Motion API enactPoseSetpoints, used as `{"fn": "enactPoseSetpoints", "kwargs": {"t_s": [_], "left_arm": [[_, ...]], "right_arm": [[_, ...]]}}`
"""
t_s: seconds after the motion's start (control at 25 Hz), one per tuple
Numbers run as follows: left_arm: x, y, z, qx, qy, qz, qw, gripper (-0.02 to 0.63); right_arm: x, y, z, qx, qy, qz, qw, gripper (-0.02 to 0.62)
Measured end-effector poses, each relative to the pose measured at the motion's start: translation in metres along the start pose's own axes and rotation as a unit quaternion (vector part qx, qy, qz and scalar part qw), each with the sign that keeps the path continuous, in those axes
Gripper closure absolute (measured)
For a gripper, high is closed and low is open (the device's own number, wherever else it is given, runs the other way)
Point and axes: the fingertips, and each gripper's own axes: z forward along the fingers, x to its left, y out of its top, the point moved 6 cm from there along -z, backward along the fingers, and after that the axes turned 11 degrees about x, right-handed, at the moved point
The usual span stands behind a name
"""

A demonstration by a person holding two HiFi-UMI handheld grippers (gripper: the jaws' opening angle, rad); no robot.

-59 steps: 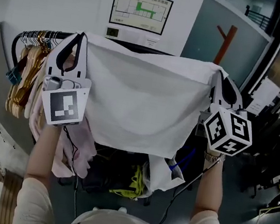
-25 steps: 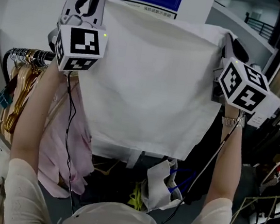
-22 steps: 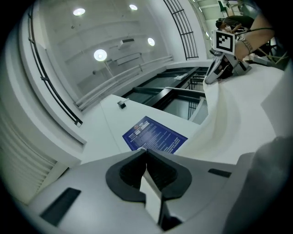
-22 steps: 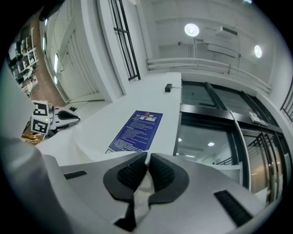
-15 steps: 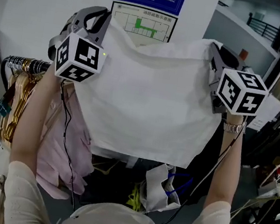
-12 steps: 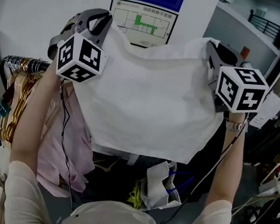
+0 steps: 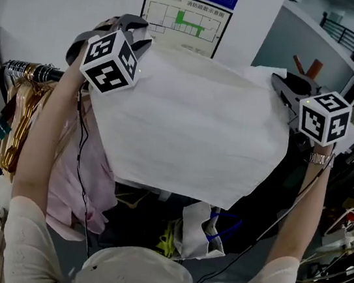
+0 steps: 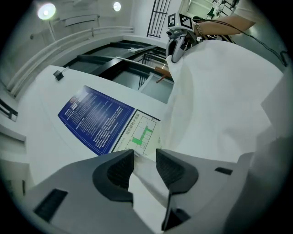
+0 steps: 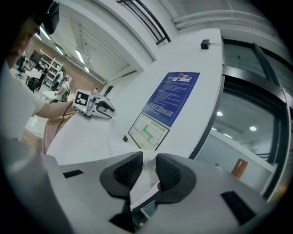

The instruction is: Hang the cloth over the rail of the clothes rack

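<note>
A white cloth (image 7: 192, 127) hangs spread wide between the two grippers, high in front of a white wall that carries a blue poster (image 8: 94, 119) and a floor plan (image 7: 186, 15). The left gripper (image 7: 140, 32) has one top corner of the cloth between its jaws. They have just been opening and now stand partly apart, with a gap at each side of the fold, so the pads do not pinch it. The right gripper (image 7: 277, 79) has the other top corner between its jaws, which have also just been opening. They stand a little apart with the cloth lying loose in the gap. At the left, the rail (image 7: 28, 70) of the clothes rack carries wooden hangers (image 7: 16, 126) and a pink garment (image 7: 86, 177). The cloth hides the rest of the rail, so it cannot be told whether the cloth rests on it. Below the cloth's lower edge sits an open white bag (image 7: 195, 229) with a blue strap at its mouth. What it holds cannot be made out.
</note>
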Motion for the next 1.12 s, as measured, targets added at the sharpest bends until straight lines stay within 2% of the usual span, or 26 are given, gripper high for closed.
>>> {"fn": "enactPoseSetpoints", "kwargs": {"t_s": [0.28, 0.32, 0.36, 0.52, 0.6, 0.72, 0.76, 0.8, 0.92, 1.04, 1.12], "left_arm": [[-0.012, -0.002, 0.014, 0.034, -0.060, -0.001, 0.9976, 0.455], [-0.014, -0.004, 0.017, 0.046, -0.063, -0.002, 0.9970, 0.414], [-0.015, -0.007, 0.021, 0.057, -0.067, -0.003, 0.9961, 0.404], [-0.018, -0.010, 0.025, 0.068, -0.077, -0.006, 0.9947, 0.400], [-0.019, -0.011, 0.026, 0.072, -0.088, -0.006, 0.9935, 0.396], [-0.021, -0.012, 0.027, 0.078, -0.095, -0.006, 0.9924, 0.394], [-0.021, -0.012, 0.027, 0.078, -0.093, -0.006, 0.9926, 0.394], [-0.021, -0.012, 0.027, 0.076, -0.091, -0.006, 0.9930, 0.394], [-0.019, -0.012, 0.026, 0.065, -0.077, -0.012, 0.9948, 0.394], [-0.008, -0.016, 0.017, 0.034, -0.022, -0.033, 0.9986, 0.394], [0.002, -0.018, 0.007, 0.019, 0.015, -0.045, 0.9987, 0.394]], "right_arm": [[-0.014, -0.028, -0.002, 0.010, 0.089, 0.005, 0.996, 0.512], [-0.019, -0.031, -0.003, 0.008, 0.093, 0.010, 0.996, 0.512], [-0.024, -0.034, -0.006, 0.005, 0.094, 0.014, 0.995, 0.512], [-0.027, -0.037, -0.013, 0.002, 0.098, 0.002, 0.995, 0.512], [-0.029, -0.039, -0.012, 0.002, 0.118, -0.001, 0.993, 0.512], [-0.042, -0.045, -0.018, -0.030, 0.168, 0.043, 0.984, 0.508], [-0.049, -0.048, -0.022, -0.046, 0.172, 0.066, 0.982, 0.497], [-0.057, -0.051, -0.026, -0.057, 0.162, 0.086, 0.981, 0.483], [-0.080, -0.060, -0.041, -0.055, 0.077, 0.105, 0.990, 0.471], [-0.063, -0.048, -0.053, -0.056, -0.015, 0.057, 0.997, 0.471], [-0.042, -0.026, -0.054, -0.071, -0.083, 0.015, 0.994, 0.471]]}}
